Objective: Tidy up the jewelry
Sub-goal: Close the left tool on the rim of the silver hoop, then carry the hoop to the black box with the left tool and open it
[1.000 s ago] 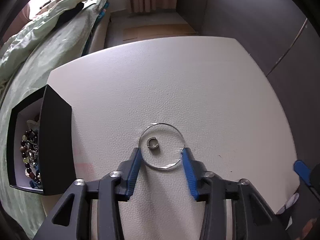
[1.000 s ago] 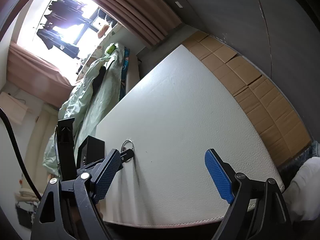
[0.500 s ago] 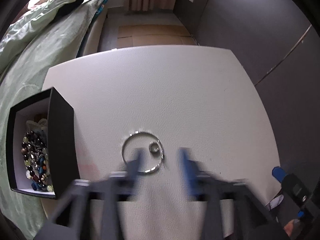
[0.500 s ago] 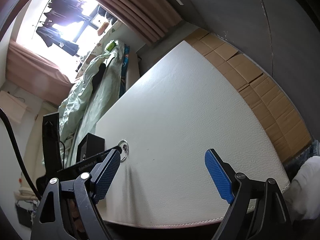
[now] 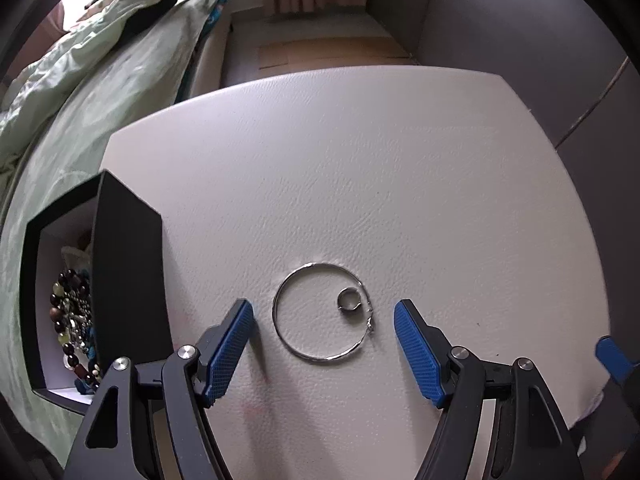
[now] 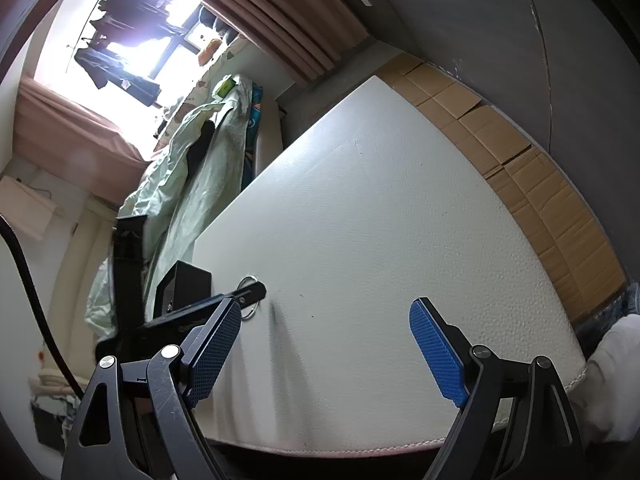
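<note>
A thin silver hoop [image 5: 322,311] lies flat on the white table [image 5: 360,168], with a small silver ring [image 5: 349,299] inside its right side. My left gripper [image 5: 323,334] is open, its blue pads either side of the hoop and apart from it. A black jewelry box [image 5: 94,292] holding beaded pieces [image 5: 74,320] stands at the table's left edge. My right gripper [image 6: 326,340] is open and empty above the table's near edge; its view shows the hoop [image 6: 250,295] partly hidden behind the left gripper's finger, and the box [image 6: 185,286].
A bed with a pale green quilt [image 5: 96,80] runs along the table's left side. Cardboard sheets [image 6: 520,184] lie on the floor beyond the table's right edge, by a dark wall. A blue pad of the right gripper [image 5: 612,358] shows at the left view's right edge.
My left gripper was closed against the hoop, then pulled back and opened wide. The hoop and ring stayed on the table, shifted slightly. The right gripper barely moved.
</note>
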The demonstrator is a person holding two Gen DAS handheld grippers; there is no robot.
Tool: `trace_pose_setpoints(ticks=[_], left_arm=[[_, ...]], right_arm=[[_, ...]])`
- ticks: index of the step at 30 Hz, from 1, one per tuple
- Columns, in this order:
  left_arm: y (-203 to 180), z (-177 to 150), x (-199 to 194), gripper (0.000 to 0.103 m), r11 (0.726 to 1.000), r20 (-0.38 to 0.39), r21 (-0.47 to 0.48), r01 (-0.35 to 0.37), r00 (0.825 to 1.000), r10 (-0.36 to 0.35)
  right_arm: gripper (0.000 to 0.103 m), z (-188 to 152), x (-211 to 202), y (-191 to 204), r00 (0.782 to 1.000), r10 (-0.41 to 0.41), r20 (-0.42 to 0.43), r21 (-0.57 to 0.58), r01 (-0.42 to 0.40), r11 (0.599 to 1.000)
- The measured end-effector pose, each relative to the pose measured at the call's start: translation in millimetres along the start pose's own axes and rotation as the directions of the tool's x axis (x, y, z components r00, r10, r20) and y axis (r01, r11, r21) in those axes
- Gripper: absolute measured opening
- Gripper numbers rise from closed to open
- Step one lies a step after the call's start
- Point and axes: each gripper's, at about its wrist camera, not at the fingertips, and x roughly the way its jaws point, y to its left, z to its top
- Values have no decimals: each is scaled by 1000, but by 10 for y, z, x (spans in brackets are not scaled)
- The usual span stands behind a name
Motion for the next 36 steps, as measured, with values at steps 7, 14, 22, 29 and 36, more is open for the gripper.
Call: trace_pose_setpoints(ticks=[7, 14, 22, 29, 36], left_arm=[[-8, 0, -40, 52, 1000, 7, -4, 1, 1000, 0], [7, 2, -63, 51, 1000, -4, -10, 25, 1000, -25], [80, 52, -246, 51, 998, 33, -19, 53, 998, -53], [179, 94, -565, 51, 996, 87, -32, 83, 993, -80], [388, 123, -901, 51, 994, 143, -52, 97, 986, -89]], right_arm=[[87, 1, 14, -9, 1000, 2, -5, 0, -2, 1000], [87, -30, 31, 11, 1000, -2, -13, -3, 2, 1000], [87, -23, 141, 121, 998, -44, -36, -46, 43, 998], [87, 23, 308, 325, 996, -66, -67, -133, 57, 990], [83, 83, 547, 614, 992, -57, -114, -220, 31, 975]])
